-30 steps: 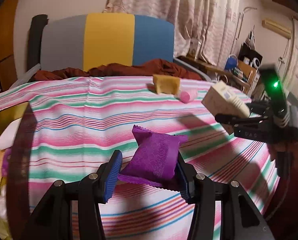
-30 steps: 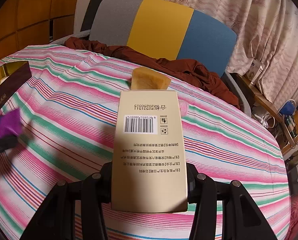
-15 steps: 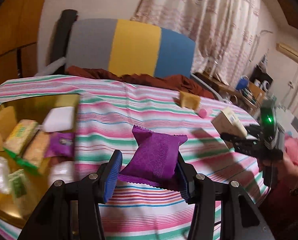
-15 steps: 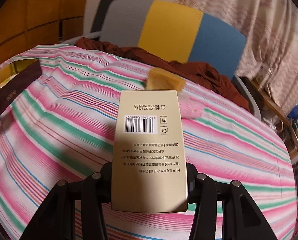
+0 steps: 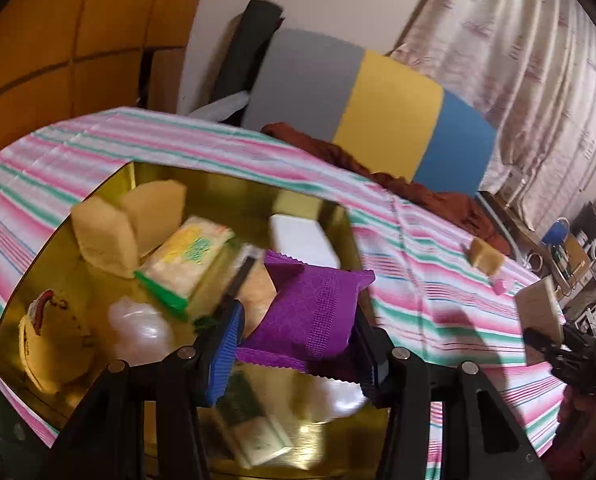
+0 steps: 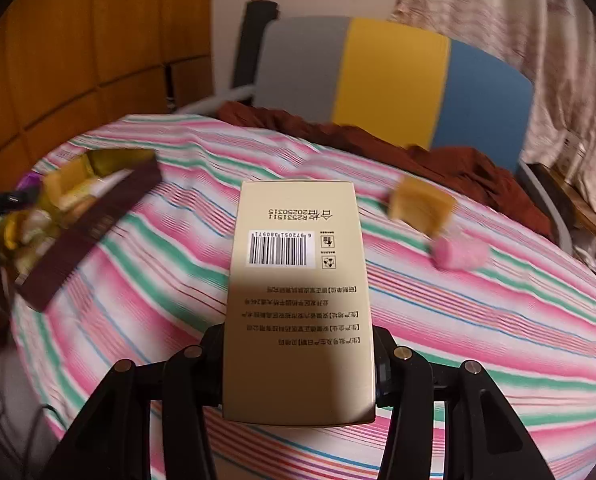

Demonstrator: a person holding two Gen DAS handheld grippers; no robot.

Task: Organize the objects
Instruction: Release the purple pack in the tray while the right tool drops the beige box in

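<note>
My left gripper (image 5: 298, 344) is shut on a purple snack packet (image 5: 310, 312) and hangs over the gold-lined box (image 5: 202, 176). Inside the box lie yellow sponge blocks (image 5: 102, 236), a green-and-yellow packet (image 5: 186, 256), a white block (image 5: 302, 240) and other wrapped items. My right gripper (image 6: 298, 364) is shut on a tall beige carton (image 6: 298, 292) with a barcode, held above the striped tablecloth. In the left wrist view that carton (image 5: 538, 320) shows at the far right. A yellow sponge block (image 6: 422, 204) and a pink cylinder (image 6: 458, 252) lie on the cloth.
The gold box with its dark brown wall (image 6: 90, 232) stands at the table's left side in the right wrist view. A chair with a grey, yellow and blue back (image 6: 394, 72) and a brown cloth (image 6: 378, 140) stands behind the table. Cluttered shelves (image 5: 578, 248) are at the right.
My left gripper has swung left with the purple packet, from over the bare cloth to above the gold box. My right gripper has shifted left with the carton, bringing the box into its view.
</note>
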